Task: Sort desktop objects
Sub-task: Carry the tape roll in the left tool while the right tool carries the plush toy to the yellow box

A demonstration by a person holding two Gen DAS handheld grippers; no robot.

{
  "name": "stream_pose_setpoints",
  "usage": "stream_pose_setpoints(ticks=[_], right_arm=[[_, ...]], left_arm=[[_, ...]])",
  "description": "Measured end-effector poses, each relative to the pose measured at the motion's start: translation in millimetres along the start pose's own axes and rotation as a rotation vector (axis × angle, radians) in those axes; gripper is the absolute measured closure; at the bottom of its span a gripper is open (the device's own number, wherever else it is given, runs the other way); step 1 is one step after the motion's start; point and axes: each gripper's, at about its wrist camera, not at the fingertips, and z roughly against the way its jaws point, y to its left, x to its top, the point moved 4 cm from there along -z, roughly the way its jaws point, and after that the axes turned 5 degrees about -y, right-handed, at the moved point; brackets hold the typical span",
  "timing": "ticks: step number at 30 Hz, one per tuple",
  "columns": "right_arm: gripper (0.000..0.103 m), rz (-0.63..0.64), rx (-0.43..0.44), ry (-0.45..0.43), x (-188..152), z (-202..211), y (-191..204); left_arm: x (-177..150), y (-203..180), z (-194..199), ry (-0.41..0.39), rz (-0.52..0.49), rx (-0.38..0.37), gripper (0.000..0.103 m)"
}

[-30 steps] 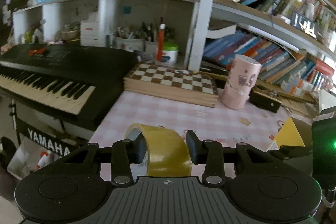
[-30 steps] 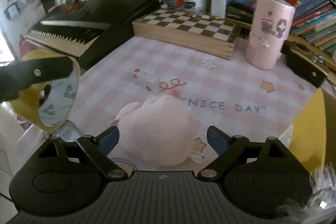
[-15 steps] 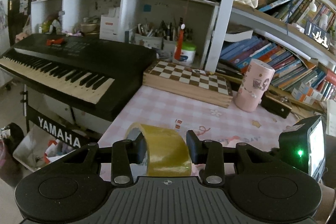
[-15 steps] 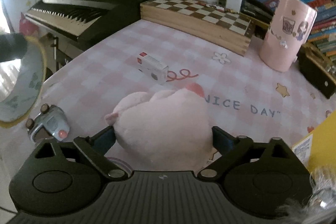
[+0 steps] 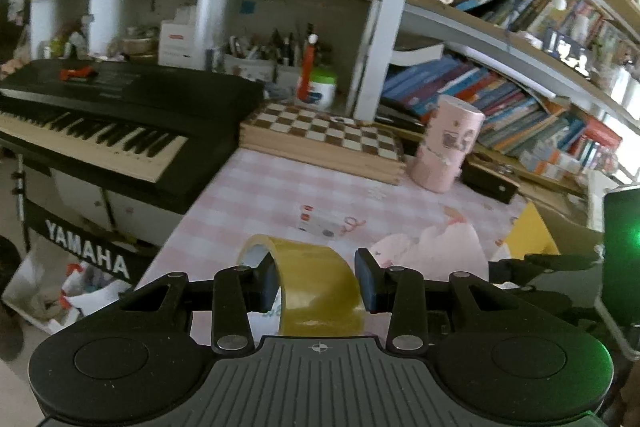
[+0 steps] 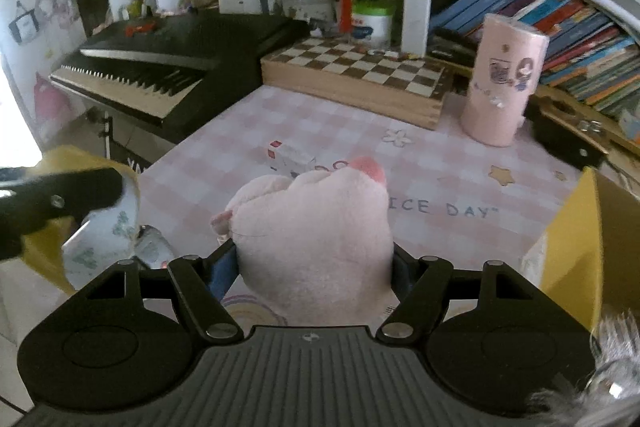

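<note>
My left gripper [image 5: 316, 281] is shut on a roll of yellow-brown tape [image 5: 316, 283] and holds it above the desk's left front edge. The tape roll also shows at the left of the right wrist view [image 6: 92, 227]. My right gripper [image 6: 316, 267] is shut on a pink plush toy [image 6: 316, 239], which is lifted a little off the pink checked desk mat [image 6: 320, 131]. The plush also shows in the left wrist view [image 5: 436, 247]. A small white and red box [image 6: 290, 157] lies on the mat. A small toy car [image 6: 150, 247] sits near the front left, partly hidden.
A yellow box [image 6: 576, 251] stands open at the right. A wooden chessboard box [image 6: 356, 75] and a pink cylinder [image 6: 500, 79] stand at the back. A black keyboard [image 6: 168, 55] borders the desk's left side. Bookshelves rise behind.
My right gripper has shut on the pink plush and raised it. My left gripper, still holding the tape, has shifted back toward the right gripper.
</note>
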Motion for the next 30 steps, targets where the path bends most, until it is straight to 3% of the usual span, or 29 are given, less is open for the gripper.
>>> stream_pose_setpoints(ticks=[12,30], right_arm=[[0.032,-0.061,-0.096,0.012,-27.1,40.8,18.1],[0.032,-0.152,-0.189,-0.007,-66.4,105.2,66.2]], left_arm=[[-12.3,-9.6,22.6,-0.017,-0.090,-0.134,0.065],[-37.8,13.9,75.6,0.005,-0.110,-0.256,0.065]])
